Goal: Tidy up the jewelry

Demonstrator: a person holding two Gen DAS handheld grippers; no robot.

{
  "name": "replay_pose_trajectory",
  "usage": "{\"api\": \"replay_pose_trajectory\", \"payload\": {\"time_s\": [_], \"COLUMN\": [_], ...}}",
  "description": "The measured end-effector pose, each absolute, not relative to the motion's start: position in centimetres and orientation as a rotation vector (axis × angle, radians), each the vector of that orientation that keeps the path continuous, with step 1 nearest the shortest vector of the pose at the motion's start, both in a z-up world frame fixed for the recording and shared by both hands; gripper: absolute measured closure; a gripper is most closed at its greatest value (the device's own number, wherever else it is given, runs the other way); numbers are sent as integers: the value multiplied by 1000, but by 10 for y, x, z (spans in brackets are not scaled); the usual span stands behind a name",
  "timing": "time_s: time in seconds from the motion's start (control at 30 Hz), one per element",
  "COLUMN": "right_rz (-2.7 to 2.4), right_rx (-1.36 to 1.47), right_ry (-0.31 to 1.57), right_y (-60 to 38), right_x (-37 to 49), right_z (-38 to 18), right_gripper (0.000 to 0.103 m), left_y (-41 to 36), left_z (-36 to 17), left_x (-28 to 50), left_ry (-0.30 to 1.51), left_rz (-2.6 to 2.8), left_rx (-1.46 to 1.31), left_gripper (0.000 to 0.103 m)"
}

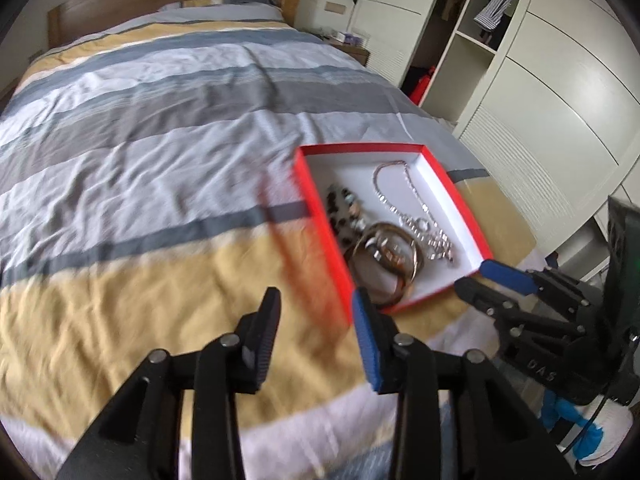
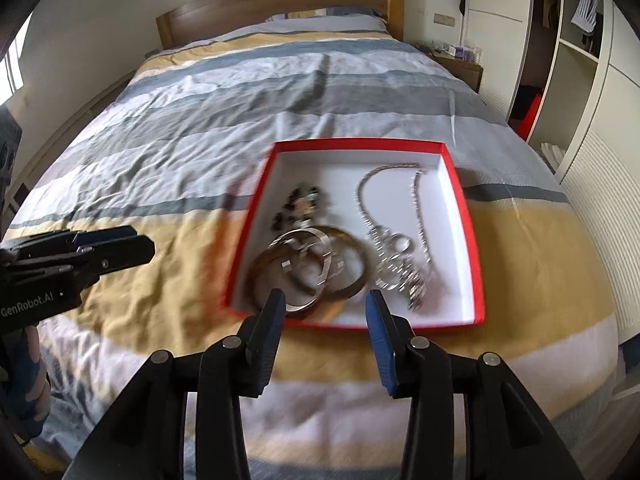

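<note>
Red box (image 2: 472,240) with white inside, low and right of middle in the right wrist frame, flat on the striped bed cover (image 2: 200,128). Near edge of the box just past the tips of the right gripper (image 2: 326,300). Jaws wide apart, nothing between them. Inside the box: silver chain necklace (image 2: 400,240) on the right, brown and silver bangles (image 2: 308,268) stacked at the near left corner, dark bead bracelet (image 2: 300,204) behind them. Bare white floor at the box's far end and along its right wall.

In the left wrist frame, same red box (image 1: 320,216) right of middle, blurred along its left wall. Left gripper (image 1: 316,300) at the bottom middle, jaws wide apart, empty, right tip close to the box's near corner. Right gripper (image 1: 478,276) at the lower right, by the box's near right corner. Lots of open bed cover (image 1: 140,152) across the left and top. White wardrobe (image 1: 560,100) along the right edge.
</note>
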State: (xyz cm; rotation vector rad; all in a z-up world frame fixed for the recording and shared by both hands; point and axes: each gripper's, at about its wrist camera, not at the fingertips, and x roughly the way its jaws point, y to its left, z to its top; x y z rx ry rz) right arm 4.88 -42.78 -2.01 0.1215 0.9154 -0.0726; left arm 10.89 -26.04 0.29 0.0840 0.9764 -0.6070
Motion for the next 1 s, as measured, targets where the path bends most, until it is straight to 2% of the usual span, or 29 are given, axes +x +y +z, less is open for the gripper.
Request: {"api": "replay_pose_trajectory", "payload": {"time_s": [0.13, 0.2, 0.27, 0.47, 0.77, 1.0], "right_rz": [-68, -62, -55, -41, -13, -43], "right_rx": [118, 111, 99, 73, 33, 59], "right_ry": [890, 870, 854, 805, 765, 727], "right_y": [-404, -390, -375, -340, -301, -295], "right_x": [28, 18, 7, -23, -53, -73], "right_z": [-6, 2, 10, 29, 45, 45], "right_gripper": [54, 51, 45, 34, 27, 20], "left_y": [-228, -212, -193, -144, -89, -79], "left_z": [8, 11, 15, 29, 47, 50], "left_x": [79, 64, 48, 11, -24, -39], "left_ry": [951, 933, 906, 822, 734, 710], "left_rz": [-566, -538, -504, -413, -316, -280], "left_rx": [96, 99, 98, 104, 60, 79], "left_gripper": [64, 58, 55, 55, 55, 55]}}
